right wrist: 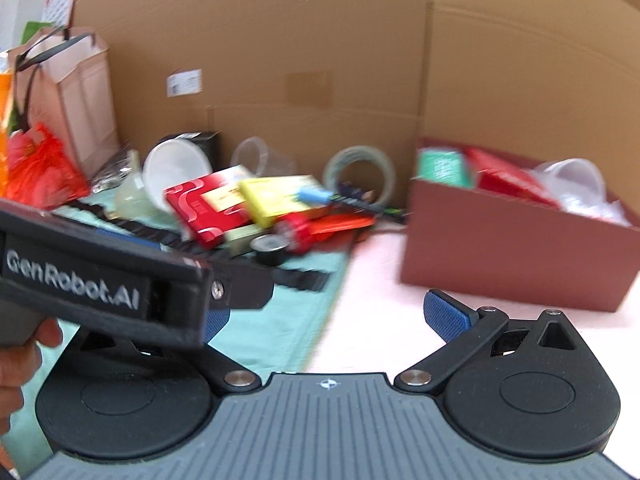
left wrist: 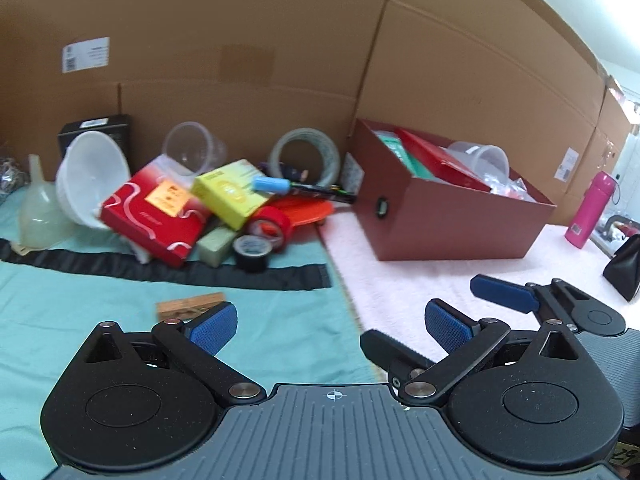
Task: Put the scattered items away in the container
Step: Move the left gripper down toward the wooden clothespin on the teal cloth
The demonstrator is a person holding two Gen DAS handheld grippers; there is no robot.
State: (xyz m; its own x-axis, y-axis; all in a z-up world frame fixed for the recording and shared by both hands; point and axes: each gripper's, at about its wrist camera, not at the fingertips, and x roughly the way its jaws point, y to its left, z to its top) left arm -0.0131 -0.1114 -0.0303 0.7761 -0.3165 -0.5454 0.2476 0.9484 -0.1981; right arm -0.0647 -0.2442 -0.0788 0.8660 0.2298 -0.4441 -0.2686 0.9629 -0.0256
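A dark red box [left wrist: 452,220] [right wrist: 516,256] stands on the pink mat and holds a green box, a red box and clear cups. Left of it lies a pile: a red box [left wrist: 154,218] [right wrist: 204,204], a yellow box [left wrist: 230,192] [right wrist: 276,196], a blue-capped marker [left wrist: 304,188], red tape [left wrist: 274,220], black tape [left wrist: 252,252], a clear tape ring [left wrist: 306,156], a white bowl [left wrist: 94,178] and a clear cup [left wrist: 194,148]. My left gripper [left wrist: 332,324] is open and empty, well short of the pile. My right gripper [right wrist: 332,320] is open and empty; it also shows in the left wrist view [left wrist: 504,294].
Cardboard walls [left wrist: 280,40] back the table. A teal cloth [left wrist: 80,320] with a black strap [left wrist: 160,268] covers the left side. A small wooden block [left wrist: 188,306] lies by my left finger. A pink bottle [left wrist: 590,210] and a paper bag [right wrist: 68,92] stand at the sides.
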